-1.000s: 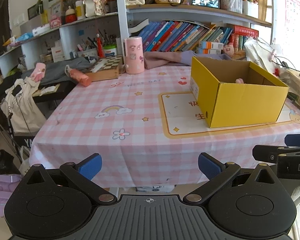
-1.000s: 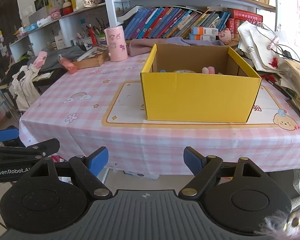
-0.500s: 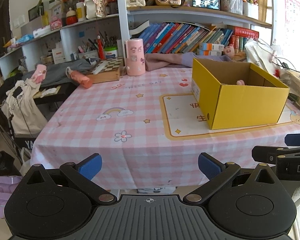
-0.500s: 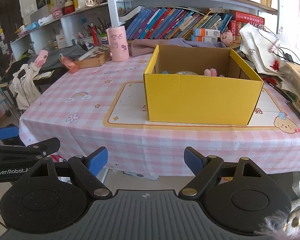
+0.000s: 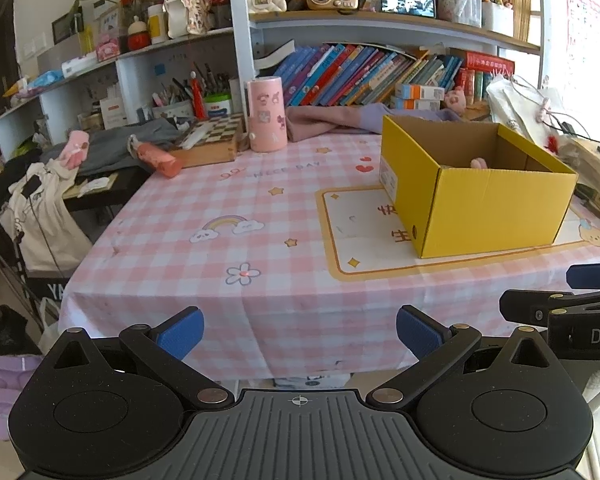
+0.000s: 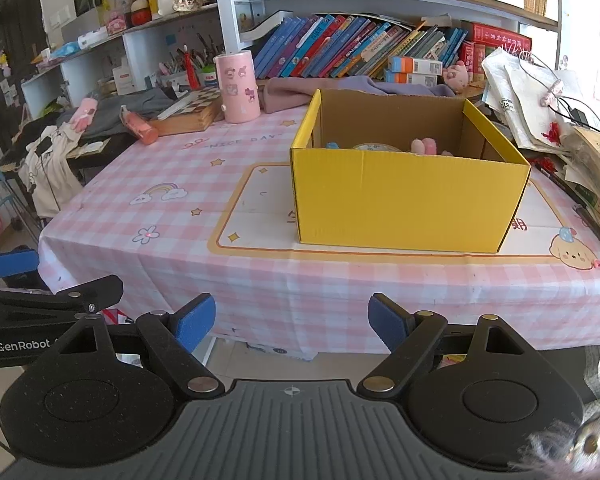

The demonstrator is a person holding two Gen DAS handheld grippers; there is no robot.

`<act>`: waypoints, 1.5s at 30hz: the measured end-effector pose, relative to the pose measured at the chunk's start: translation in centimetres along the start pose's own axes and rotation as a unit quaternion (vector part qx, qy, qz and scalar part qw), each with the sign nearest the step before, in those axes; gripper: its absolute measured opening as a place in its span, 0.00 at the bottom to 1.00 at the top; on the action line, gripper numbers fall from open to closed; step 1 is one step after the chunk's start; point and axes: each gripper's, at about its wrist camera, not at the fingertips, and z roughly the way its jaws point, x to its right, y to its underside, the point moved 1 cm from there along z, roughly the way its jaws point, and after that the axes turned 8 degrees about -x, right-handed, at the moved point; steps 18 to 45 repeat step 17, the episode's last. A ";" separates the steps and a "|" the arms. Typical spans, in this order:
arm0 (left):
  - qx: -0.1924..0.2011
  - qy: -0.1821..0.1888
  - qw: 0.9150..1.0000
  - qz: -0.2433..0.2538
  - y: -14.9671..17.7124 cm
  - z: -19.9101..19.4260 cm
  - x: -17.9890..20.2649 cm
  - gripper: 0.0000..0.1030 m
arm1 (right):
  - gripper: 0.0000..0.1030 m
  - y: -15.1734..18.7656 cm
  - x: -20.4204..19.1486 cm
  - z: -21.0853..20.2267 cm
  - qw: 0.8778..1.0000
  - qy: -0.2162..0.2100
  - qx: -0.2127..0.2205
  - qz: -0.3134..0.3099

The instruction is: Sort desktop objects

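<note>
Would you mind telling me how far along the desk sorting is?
Some items already sit in the yellow box, including a pink plush. Both the left tongs and right tongs are open and empty. The pink cylinder is still outside the box.

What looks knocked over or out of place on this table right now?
One thing: the orange-pink bottle lies on its side at the far left corner of the table, beside the chessboard box. The pink cylinder and yellow box stand upright.
</note>
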 end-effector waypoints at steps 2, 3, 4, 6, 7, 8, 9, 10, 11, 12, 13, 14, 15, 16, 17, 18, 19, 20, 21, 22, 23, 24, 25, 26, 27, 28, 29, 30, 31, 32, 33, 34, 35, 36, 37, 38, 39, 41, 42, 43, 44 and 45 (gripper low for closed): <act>-0.001 0.000 1.000 0.002 0.0 0.1 0.1 1.00 | 0.80 0.0 0.0 0.0 1.000 0.000 0.000 0.000; -0.001 0.000 1.000 0.003 0.0 0.1 0.1 1.00 | 0.80 0.0 0.0 0.0 1.000 0.000 0.000 0.000; -0.001 0.001 1.000 0.003 0.0 0.1 0.2 1.00 | 0.80 0.0 0.0 0.0 1.000 -0.001 0.000 0.000; -0.002 0.002 1.000 0.004 0.0 0.2 0.2 1.00 | 0.80 0.0 0.0 0.0 1.000 0.000 0.000 0.000; -0.004 0.003 1.000 0.004 0.0 0.2 0.2 1.00 | 0.80 0.0 0.0 0.0 1.000 0.000 -0.001 0.000; -0.005 0.003 1.000 0.004 0.1 0.2 0.3 1.00 | 0.80 0.0 0.0 0.0 1.000 -0.001 -0.001 0.000; -0.006 0.003 1.000 0.004 0.1 0.3 0.3 1.00 | 0.80 0.0 0.0 0.0 1.000 0.000 -0.001 0.001; -0.006 0.003 1.000 0.003 0.1 0.3 0.3 1.00 | 0.80 0.0 0.0 0.1 1.000 -0.001 -0.001 0.001; -0.006 0.004 1.000 0.003 0.1 0.2 0.3 1.00 | 0.80 0.0 0.0 0.1 1.000 -0.001 -0.002 0.002; -0.006 0.005 1.000 0.002 0.1 0.2 0.4 1.00 | 0.80 0.1 0.1 0.2 1.000 -0.001 -0.002 0.002; -0.005 0.005 1.000 0.001 0.1 0.2 0.4 1.00 | 0.80 0.2 0.1 0.3 1.000 -0.002 -0.003 0.003; -0.005 0.004 1.000 0.001 0.2 0.2 0.4 1.00 | 0.80 0.2 0.1 0.5 1.000 -0.002 -0.004 0.004; -0.005 0.003 1.000 0.001 0.2 0.2 0.4 1.00 | 0.80 0.2 0.2 0.5 1.000 -0.003 -0.005 0.005; -0.005 0.003 1.000 0.000 0.1 0.2 0.5 1.00 | 0.80 0.3 0.3 0.6 1.000 -0.003 -0.005 0.005; -0.006 0.004 1.000 0.000 0.1 0.2 0.4 1.00 | 0.80 0.2 0.3 0.6 1.000 -0.004 -0.006 0.006; -0.006 0.004 1.000 0.000 0.1 0.2 0.4 1.00 | 0.80 0.2 0.3 0.6 1.000 -0.004 -0.006 0.006; -0.006 0.004 1.000 0.000 0.1 0.2 0.4 1.00 | 0.80 0.2 0.3 0.6 1.000 -0.004 -0.006 0.006; -0.006 0.004 1.000 0.000 0.1 0.2 0.4 1.00 | 0.80 0.2 0.3 0.6 1.000 -0.004 -0.006 0.006; -0.006 0.004 1.000 0.000 0.1 0.2 0.4 1.00 | 0.80 0.2 0.3 0.6 1.000 -0.004 -0.006 0.006; -0.006 0.004 1.000 0.000 0.1 0.2 0.4 1.00 | 0.80 0.2 0.3 0.6 1.000 -0.004 -0.006 0.006; -0.006 0.004 1.000 0.000 0.1 0.2 0.4 1.00 | 0.80 0.2 0.3 0.6 1.000 -0.004 -0.006 0.006; -0.006 0.004 1.000 0.000 0.1 0.2 0.4 1.00 | 0.80 0.2 0.3 0.6 1.000 -0.004 -0.006 0.006; -0.006 0.004 1.000 0.000 0.1 0.2 0.4 1.00 | 0.80 0.2 0.3 0.6 1.000 -0.004 -0.006 0.006; -0.006 0.004 1.000 0.000 0.1 0.2 0.4 1.00 | 0.80 0.2 0.3 0.6 1.000 -0.004 -0.006 0.006; -0.006 0.004 1.000 0.000 0.1 0.2 0.4 1.00 | 0.80 0.2 0.3 0.6 1.000 -0.004 -0.006 0.006; -0.006 0.004 1.000 0.000 0.1 0.2 0.4 1.00 | 0.80 0.2 0.3 0.6 1.000 -0.004 -0.006 0.006; -0.006 0.004 1.000 0.000 0.1 0.2 0.4 1.00 | 0.80 0.2 0.3 0.6 1.000 -0.004 -0.006 0.006; -0.006 0.004 1.000 0.000 0.1 0.2 0.4 1.00 | 0.80 0.2 0.3 0.6 1.000 -0.004 -0.006 0.006; -0.006 0.004 1.000 0.000 0.1 0.2 0.4 1.00 | 0.80 0.2 0.3 0.6 1.000 -0.004 -0.006 0.006; -0.006 0.004 1.000 0.000 0.1 0.2 0.4 1.00 | 0.80 0.2 0.3 0.6 1.000 -0.004 -0.006 0.006; -0.006 0.004 1.000 0.000 0.1 0.2 0.4 1.00 | 0.80 0.2 0.3 0.6 1.000 -0.004 -0.006 0.006; -0.006 0.004 1.000 0.000 0.1 0.2 0.4 1.00 | 0.80 0.2 0.3 0.6 1.000 -0.004 -0.006 0.006; -0.006 0.004 1.000 0.000 0.1 0.2 0.4 1.00 | 0.80 0.2 0.3 0.6 1.000 -0.004 -0.006 0.006; -0.006 0.004 1.000 0.000 0.1 0.2 0.4 1.00 | 0.80 0.2 0.3 0.6 1.000 -0.004 -0.006 0.006; -0.006 0.004 1.000 0.000 0.1 0.2 0.4 1.00 | 0.80 0.2 0.3 0.6 1.000 -0.004 -0.006 0.006; -0.006 0.004 1.000 0.000 0.1 0.2 0.4 1.00 | 0.80 0.2 0.3 0.6 1.000 -0.004 -0.006 0.006; -0.006 0.004 1.000 0.000 0.1 0.2 0.4 1.00 | 0.80 0.2 0.3 0.6 1.000 -0.004 -0.006 0.006; -0.006 0.004 1.000 0.000 0.1 0.2 0.4 1.00 | 0.80 0.2 0.3 0.6 1.000 -0.004 -0.006 0.006; -0.006 0.004 1.000 0.000 0.1 0.2 0.4 1.00 | 0.80 0.2 0.3 0.6 1.000 -0.004 -0.006 0.006; -0.006 0.004 1.000 0.000 0.1 0.2 0.4 1.00 | 0.80 0.2 0.3 0.6 1.000 -0.004 -0.006 0.006; -0.006 0.004 1.000 0.000 0.1 0.2 0.4 1.00 | 0.80 0.2 0.3 0.6 1.000 -0.004 -0.006 0.006; -0.006 0.004 1.000 0.000 0.1 0.2 0.4 1.00 | 0.80 0.2 0.3 0.6 1.000 -0.004 -0.006 0.006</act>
